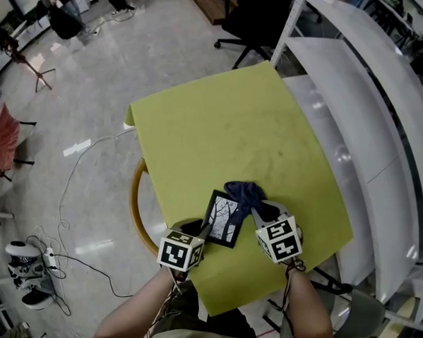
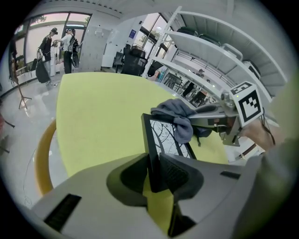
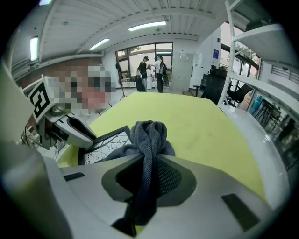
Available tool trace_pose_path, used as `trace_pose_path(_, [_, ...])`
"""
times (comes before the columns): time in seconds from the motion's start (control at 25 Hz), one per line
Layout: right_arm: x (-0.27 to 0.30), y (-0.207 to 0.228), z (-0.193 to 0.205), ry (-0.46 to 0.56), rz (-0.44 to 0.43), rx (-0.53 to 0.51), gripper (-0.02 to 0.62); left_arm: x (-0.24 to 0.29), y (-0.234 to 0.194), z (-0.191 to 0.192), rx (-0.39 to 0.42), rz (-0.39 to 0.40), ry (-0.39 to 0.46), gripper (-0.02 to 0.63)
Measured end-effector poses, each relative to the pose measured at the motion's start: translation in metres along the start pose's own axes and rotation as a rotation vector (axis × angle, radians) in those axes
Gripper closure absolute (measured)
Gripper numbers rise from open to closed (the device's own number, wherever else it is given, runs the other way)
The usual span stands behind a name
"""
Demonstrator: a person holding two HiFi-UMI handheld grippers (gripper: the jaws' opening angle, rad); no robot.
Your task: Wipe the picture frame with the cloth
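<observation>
Yellow-green worktop (image 1: 216,122) beside white shelving (image 1: 363,100): my left hand-held gripper (image 1: 200,231) clamps the black picture frame (image 1: 225,219) by its edge at 8 o'clock, while my right hand-held gripper (image 1: 260,213), at the frame's 3 o'clock, pinches the grey-blue cloth (image 1: 244,193) bunched against its 1 o'clock corner.

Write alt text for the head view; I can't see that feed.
Seen from above, the left gripper clamps the near edge of a black picture frame at the near end of a yellow table, while the right gripper holds a bunched blue-grey cloth against the frame's far corner. White shelves stand to the right.
</observation>
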State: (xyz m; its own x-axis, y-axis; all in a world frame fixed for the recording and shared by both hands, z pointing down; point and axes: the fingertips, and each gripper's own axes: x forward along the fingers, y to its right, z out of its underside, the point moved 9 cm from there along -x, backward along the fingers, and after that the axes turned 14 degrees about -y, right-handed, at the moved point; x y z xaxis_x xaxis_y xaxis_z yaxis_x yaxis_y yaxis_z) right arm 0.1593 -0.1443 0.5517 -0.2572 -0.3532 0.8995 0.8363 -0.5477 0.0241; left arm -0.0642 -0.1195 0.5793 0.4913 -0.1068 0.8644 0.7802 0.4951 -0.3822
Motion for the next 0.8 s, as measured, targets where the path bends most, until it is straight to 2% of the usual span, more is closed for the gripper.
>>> trace_pose_path(0.08, [-0.016,0.004,-0.002,0.055,-0.023,0.038,0.528,-0.001,0.001,0.0,0.002,-0.001,0.001,0.518])
trace_pose_path(0.16, [-0.03,-0.003,-0.013,0.139,-0.095,0.06,0.528,0.0,0.002,0.0,0.002,-0.003,0.003,0.518])
trace_pose_path(0.24, [-0.036,-0.019,-0.028,0.2,-0.183,0.045,0.528,0.0,0.001,0.001,0.0,-0.004,0.005,0.518])
trace_pose_path(0.36, [-0.027,-0.048,-0.045,0.229,-0.302,0.006,0.528,0.001,0.001,0.002,-0.003,-0.003,0.003,0.518])
trace_pose_path(0.52, [0.003,-0.076,-0.05,0.16,-0.367,-0.025,0.528,0.001,0.003,0.001,-0.003,-0.006,0.005,0.519])
trace_pose_path(0.64, [0.026,-0.086,-0.041,0.083,-0.369,-0.034,0.528,0.0,0.003,0.001,-0.003,-0.01,0.01,0.518])
trace_pose_path(0.8, [0.031,-0.082,-0.027,0.03,-0.354,-0.041,0.529,0.0,0.002,0.001,-0.001,-0.009,0.012,0.518])
